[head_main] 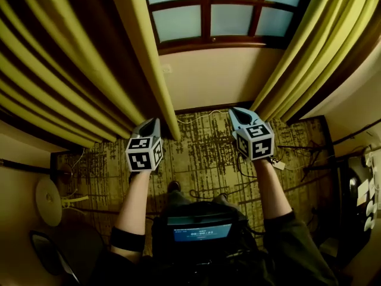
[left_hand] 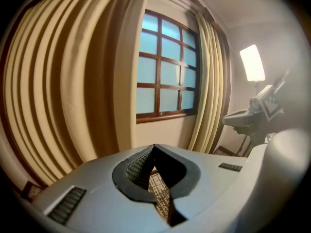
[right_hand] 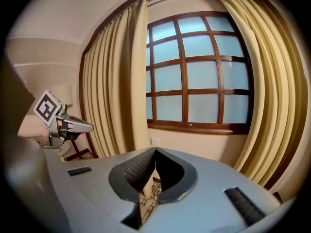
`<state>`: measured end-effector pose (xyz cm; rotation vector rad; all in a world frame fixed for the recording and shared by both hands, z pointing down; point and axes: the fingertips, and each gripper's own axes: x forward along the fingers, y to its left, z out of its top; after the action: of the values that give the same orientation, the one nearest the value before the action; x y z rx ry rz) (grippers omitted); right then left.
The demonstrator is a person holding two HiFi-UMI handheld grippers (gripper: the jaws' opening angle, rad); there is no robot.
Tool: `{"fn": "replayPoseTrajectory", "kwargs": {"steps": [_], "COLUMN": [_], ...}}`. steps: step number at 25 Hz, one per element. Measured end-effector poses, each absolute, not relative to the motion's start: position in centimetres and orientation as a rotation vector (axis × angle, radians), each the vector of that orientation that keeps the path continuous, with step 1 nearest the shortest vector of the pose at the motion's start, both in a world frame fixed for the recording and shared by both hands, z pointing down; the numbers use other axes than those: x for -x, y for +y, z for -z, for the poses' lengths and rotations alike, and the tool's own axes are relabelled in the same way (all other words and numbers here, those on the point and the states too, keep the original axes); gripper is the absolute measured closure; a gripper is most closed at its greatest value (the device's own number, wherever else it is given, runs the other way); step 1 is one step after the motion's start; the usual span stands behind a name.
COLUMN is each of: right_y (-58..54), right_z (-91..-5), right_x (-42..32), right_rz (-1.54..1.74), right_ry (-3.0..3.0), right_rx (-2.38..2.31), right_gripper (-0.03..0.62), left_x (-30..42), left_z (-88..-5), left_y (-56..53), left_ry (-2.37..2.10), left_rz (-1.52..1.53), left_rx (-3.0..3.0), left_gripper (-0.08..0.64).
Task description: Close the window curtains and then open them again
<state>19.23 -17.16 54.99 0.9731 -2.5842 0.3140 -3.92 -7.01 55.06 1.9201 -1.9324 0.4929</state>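
Left gripper [head_main: 155, 121], right gripper [head_main: 234, 111] — jaws pressed together, empty, curtains [head_main: 71, 70] hanging apart, window [head_main: 232, 16] between.

A patterned carpet [head_main: 202, 154], olive with dark broken marks, covers the floor up to the dark skirting board [head_main: 205, 108]. A pale cable [head_main: 196, 117] lies on it close to the skirting. Dark cables [head_main: 300, 149] tangle at the right. A shoe [head_main: 174, 187] stands mid-floor.

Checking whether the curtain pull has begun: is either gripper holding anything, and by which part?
Nothing is held: the left gripper and the right gripper both have fingers shut on nothing.
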Motion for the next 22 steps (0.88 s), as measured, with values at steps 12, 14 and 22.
{"fn": "replayPoseTrajectory", "kwargs": {"steps": [12, 14, 22], "right_y": [-20.4, -20.9, -22.5], "right_z": [-56.6, -56.7, -55.9], "right_x": [-32.5, -35.5, -44.3], "right_rz": [-0.403, -0.418, -0.464], "right_ry": [-2.501, -2.484, -2.447], "right_rx": [-1.189, -1.239, -1.393], "right_gripper": [0.583, 0.583, 0.583], "left_x": [-9.9, -12.9, -22.4], "left_z": [-56.5, -56.5, -55.6], "left_y": [-13.9, -15.0, -18.6], "left_ry": [-1.715, -1.675, -1.579], "left_rz": [-0.59, -0.602, -0.624], "left_rx": [-2.125, -2.167, -2.288], "left_gripper": [0.572, 0.572, 0.572]}}
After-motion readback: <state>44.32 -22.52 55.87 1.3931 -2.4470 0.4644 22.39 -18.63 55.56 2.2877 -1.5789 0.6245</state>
